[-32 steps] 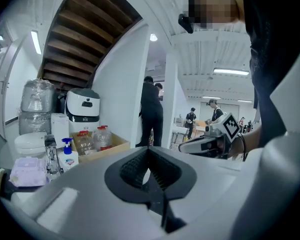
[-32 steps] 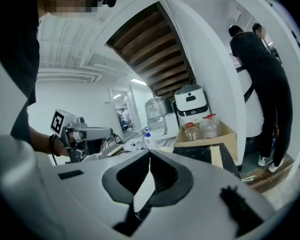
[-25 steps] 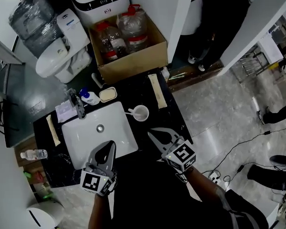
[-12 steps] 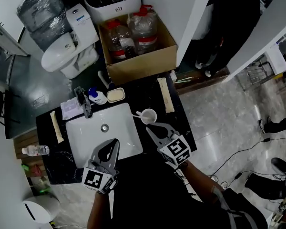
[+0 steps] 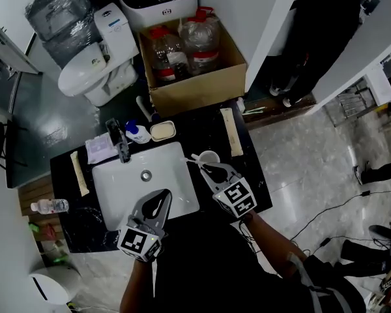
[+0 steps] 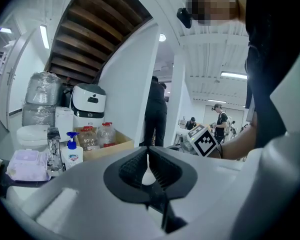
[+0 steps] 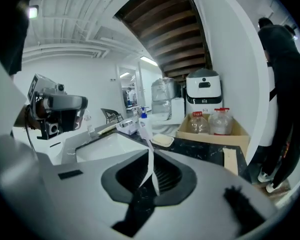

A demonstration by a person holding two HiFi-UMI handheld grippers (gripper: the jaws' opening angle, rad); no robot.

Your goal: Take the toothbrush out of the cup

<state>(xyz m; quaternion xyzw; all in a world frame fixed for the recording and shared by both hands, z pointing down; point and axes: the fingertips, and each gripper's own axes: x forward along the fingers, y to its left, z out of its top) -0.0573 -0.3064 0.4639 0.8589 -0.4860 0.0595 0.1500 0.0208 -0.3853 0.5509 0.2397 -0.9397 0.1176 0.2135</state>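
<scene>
A white cup (image 5: pixel 210 156) stands on the black counter (image 5: pixel 254 184) right of the sink. A white toothbrush (image 5: pixel 191 160) pokes out of it to the left. My right gripper (image 5: pixel 207 169) reaches over the cup's near rim. In the right gripper view the thin white toothbrush (image 7: pixel 144 134) runs down between the jaws, and the right gripper (image 7: pixel 151 171) is shut on it; the cup is hidden below. My left gripper (image 5: pixel 161 197) hovers over the sink's front edge. In the left gripper view the left gripper (image 6: pixel 148 159) is shut and holds nothing.
A white sink basin (image 5: pixel 117 194) with a faucet (image 5: pixel 120 149) fills the counter's middle. Behind it are a soap bottle (image 5: pixel 138 134) and a soap dish (image 5: pixel 163 130). A cardboard box (image 5: pixel 195 90) of bottles and a toilet (image 5: pixel 91 77) stand beyond. A long packet (image 5: pixel 232 132) lies right of the cup.
My right gripper has moved forward to the cup and its jaws have gone from wide open to shut on the toothbrush. The left gripper has barely shifted.
</scene>
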